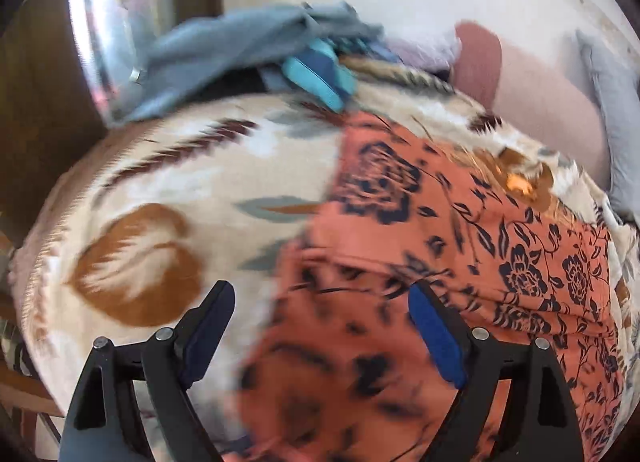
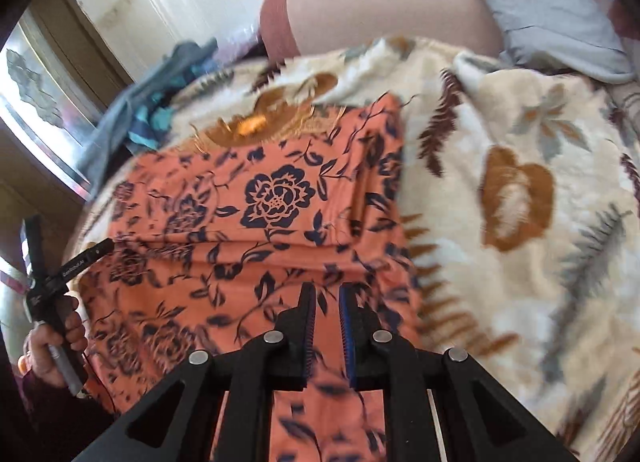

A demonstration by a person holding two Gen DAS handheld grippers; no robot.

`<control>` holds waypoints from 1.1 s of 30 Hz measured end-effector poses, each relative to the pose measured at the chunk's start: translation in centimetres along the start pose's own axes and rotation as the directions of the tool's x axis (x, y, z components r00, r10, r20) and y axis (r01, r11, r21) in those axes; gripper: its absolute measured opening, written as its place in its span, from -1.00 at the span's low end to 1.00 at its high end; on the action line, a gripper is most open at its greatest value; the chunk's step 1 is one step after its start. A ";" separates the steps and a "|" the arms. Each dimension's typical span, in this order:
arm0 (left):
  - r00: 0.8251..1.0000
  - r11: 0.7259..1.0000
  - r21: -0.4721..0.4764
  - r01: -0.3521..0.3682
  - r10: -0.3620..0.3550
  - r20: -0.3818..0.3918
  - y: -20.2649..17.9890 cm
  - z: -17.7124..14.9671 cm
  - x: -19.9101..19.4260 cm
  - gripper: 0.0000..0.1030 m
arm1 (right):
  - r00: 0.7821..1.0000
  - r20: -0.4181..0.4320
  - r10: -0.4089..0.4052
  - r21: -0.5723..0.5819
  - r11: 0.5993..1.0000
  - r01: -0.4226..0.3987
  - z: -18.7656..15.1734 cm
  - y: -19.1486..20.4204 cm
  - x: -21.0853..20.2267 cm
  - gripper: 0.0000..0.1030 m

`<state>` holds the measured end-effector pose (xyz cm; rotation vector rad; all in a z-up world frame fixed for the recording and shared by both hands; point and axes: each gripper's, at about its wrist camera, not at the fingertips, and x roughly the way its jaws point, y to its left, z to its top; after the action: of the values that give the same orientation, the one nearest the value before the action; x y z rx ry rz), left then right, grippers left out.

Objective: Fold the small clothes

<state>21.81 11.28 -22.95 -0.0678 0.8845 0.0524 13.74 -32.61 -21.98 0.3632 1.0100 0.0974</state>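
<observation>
Left wrist view: left gripper [image 1: 320,326] has its jaws spread wide with nothing between them, above the near edge of the one orange floral garment [image 1: 472,246]. That garment lies flat and partly folded on the cream leaf-print blanket [image 1: 168,189]; a fold crease runs across it. Frame is motion-blurred.

Right wrist view: right gripper [image 2: 327,302] has its jaws drawn narrow, only a thin gap, no cloth visibly pinched; it sits over the same orange garment [image 2: 248,197], near its right edge. One hand [image 2: 56,346] shows at the garment's left, gripping the other gripper's handle.

Counted relative to the garment:
- 1 pile of clothes [image 1: 256,49] beyond its far-left corner, grey-blue on top with a teal striped piece; touching the blanket, apart from the garment.
- 1 pink bolster [image 2: 384,9] past its far edge.
- 1 grey pillow [image 2: 552,9] far right, beside the bolster.
- 1 tan tasselled item [image 2: 256,125] at its far edge, touching it.
</observation>
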 end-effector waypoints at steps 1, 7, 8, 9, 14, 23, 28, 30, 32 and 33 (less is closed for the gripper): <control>1.000 1.000 0.000 -0.026 0.026 0.015 1.2 -1.0 -1.2 0.74 | 1.000 0.013 0.019 0.011 1.000 -0.020 -0.5 -0.5 -1.1 -0.72; 0.997 0.999 -0.003 -0.039 0.039 -0.064 6.0 -7.2 -5.9 0.74 | 0.993 0.056 0.107 0.076 0.991 -0.111 -4.6 -2.5 -5.8 0.35; 0.996 1.000 0.006 -0.020 0.021 -0.087 6.2 -8.1 -6.3 0.74 | 0.989 0.073 0.131 0.097 0.986 -0.138 -5.4 -3.0 -6.7 0.50; 0.994 1.000 0.019 0.001 0.002 -0.114 6.4 -8.9 -6.4 0.74 | 0.985 0.081 0.155 0.111 0.980 -0.163 -6.1 -3.2 -7.0 0.50; 0.987 0.994 0.100 -0.053 0.067 -0.143 6.4 -11.7 -6.5 0.74 | 0.983 0.046 0.179 0.136 0.974 -0.184 -9.0 -3.9 -7.4 0.50; 0.983 0.990 0.096 0.101 -0.085 -0.161 7.6 -12.3 -5.7 0.24 | 0.980 -0.007 0.201 0.195 0.961 -0.196 -12.8 -5.3 -6.8 0.50; 0.962 0.980 0.045 0.194 -0.181 -0.206 8.1 -12.9 -4.8 -0.28 | 0.979 -0.008 0.202 0.199 0.960 -0.197 -13.3 -5.4 -6.8 0.50; 0.958 0.974 0.073 0.214 -0.195 -0.212 7.5 -13.2 -5.1 -0.63 | 0.980 -0.010 0.196 0.193 0.963 -0.191 -13.3 -5.3 -6.8 0.50; 0.953 0.969 0.083 0.232 -0.209 -0.218 7.1 -13.4 -5.4 -0.78 | 0.981 -0.013 0.195 0.199 0.962 -0.188 -13.3 -5.3 -6.6 0.50; 0.953 0.968 0.087 0.233 -0.210 -0.220 7.1 -13.4 -5.5 -0.81 | 0.980 -0.014 0.197 0.205 0.960 -0.190 -13.3 -5.4 -6.5 0.50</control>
<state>7.43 17.14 -27.41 -0.0679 1.0836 -0.2186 -1.40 -35.87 -24.93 0.6494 1.0191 0.1781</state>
